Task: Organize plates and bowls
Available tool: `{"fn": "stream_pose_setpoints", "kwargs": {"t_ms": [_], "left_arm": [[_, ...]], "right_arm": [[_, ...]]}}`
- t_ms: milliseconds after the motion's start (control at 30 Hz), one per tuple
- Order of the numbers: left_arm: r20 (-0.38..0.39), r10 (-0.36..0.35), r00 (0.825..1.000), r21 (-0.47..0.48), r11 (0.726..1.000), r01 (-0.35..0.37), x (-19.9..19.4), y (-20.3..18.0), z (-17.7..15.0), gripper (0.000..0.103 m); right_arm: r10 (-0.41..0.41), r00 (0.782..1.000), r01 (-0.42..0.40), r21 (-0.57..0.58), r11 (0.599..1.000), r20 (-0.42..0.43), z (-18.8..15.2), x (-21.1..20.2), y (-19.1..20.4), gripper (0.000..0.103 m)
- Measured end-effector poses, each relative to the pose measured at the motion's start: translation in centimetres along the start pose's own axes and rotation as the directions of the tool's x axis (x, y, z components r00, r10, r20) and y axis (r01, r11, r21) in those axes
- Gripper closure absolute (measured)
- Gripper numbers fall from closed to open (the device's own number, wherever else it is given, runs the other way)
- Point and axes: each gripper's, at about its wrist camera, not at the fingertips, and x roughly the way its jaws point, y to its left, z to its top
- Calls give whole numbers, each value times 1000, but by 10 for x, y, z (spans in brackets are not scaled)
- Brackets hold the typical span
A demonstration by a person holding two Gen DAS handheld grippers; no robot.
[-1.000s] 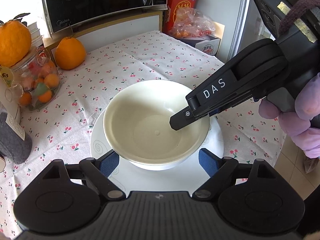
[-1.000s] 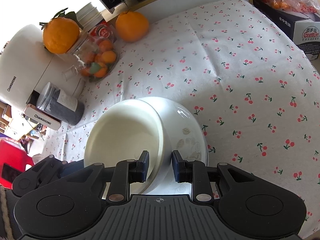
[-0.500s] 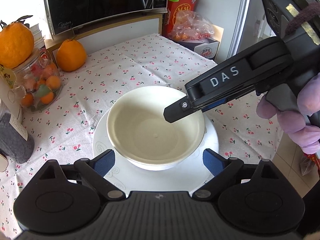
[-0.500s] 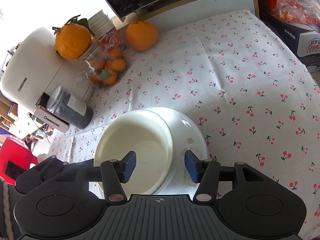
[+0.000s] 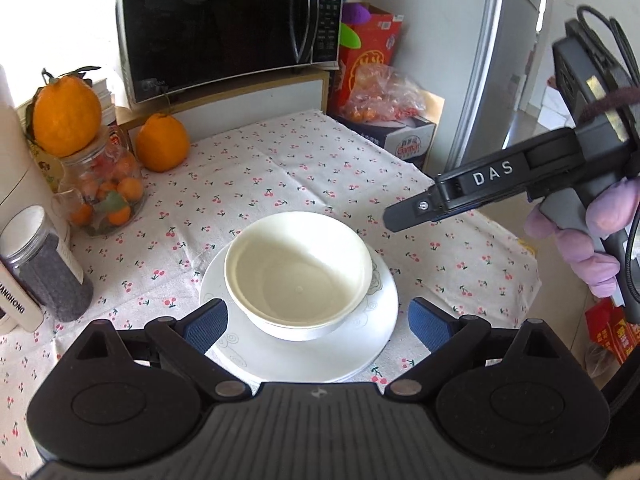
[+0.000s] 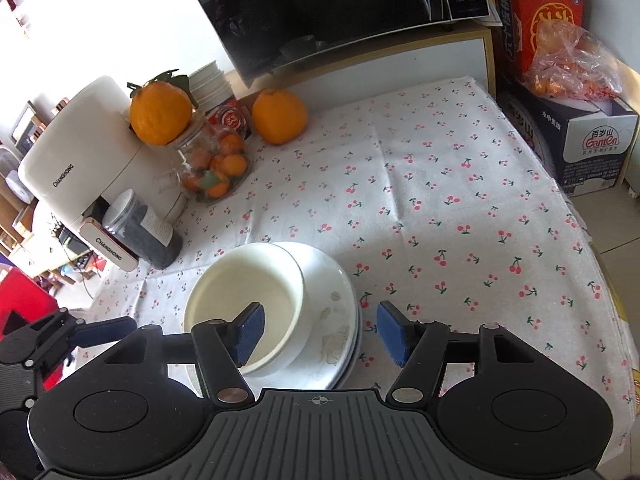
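A white bowl sits on a white plate on the cherry-print tablecloth. My left gripper hangs just above the near side of the plate. Its jaws are opening, wide of the bowl, with the blue pads touching nothing. My right gripper hovers above the bowl's right rim with its jaws opening. One of its pads is over the bowl's inside, the other out past the plate, and neither presses on anything. In the left wrist view the right gripper is lifted off to the right.
A microwave stands at the back, with an orange in front of it. A fruit jar, a dark jar and a white appliance line the left. Boxes stand beyond the table's right edge.
The right gripper let go of the bowl's rim, opened and drew up and away to the right. The left gripper rose and backed off, spreading a little wider. The bowl stays on the plate.
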Motion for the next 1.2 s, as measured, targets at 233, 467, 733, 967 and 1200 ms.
{"fn": "stream_pose_setpoints", "kwargs": {"t_ms": [233, 467, 733, 967, 1200], "left_arm": [[-14, 63, 998, -85, 994, -64, -10, -9, -6, 4], [-41, 146, 988, -212, 966, -152, -13, -13, -14, 0], [-93, 253, 963, -272, 924, -269, -13, -19, -26, 0], [-108, 339, 935, -270, 895, -356, -18, -27, -27, 0], [-133, 403, 905, -288, 858, -425, -15, -26, -28, 0]], "right_arm": [[-20, 999, 21, -23, 1000, 29, -12, -20, -9, 32], [-70, 997, 72, -67, 995, 31, -31, -29, -5, 28], [-81, 996, 85, -113, 990, 36, -52, -37, 10, 25], [-113, 992, 120, -133, 984, 58, -61, -40, 19, 16], [-147, 986, 158, -172, 972, 77, -64, -39, 29, 14]]}}
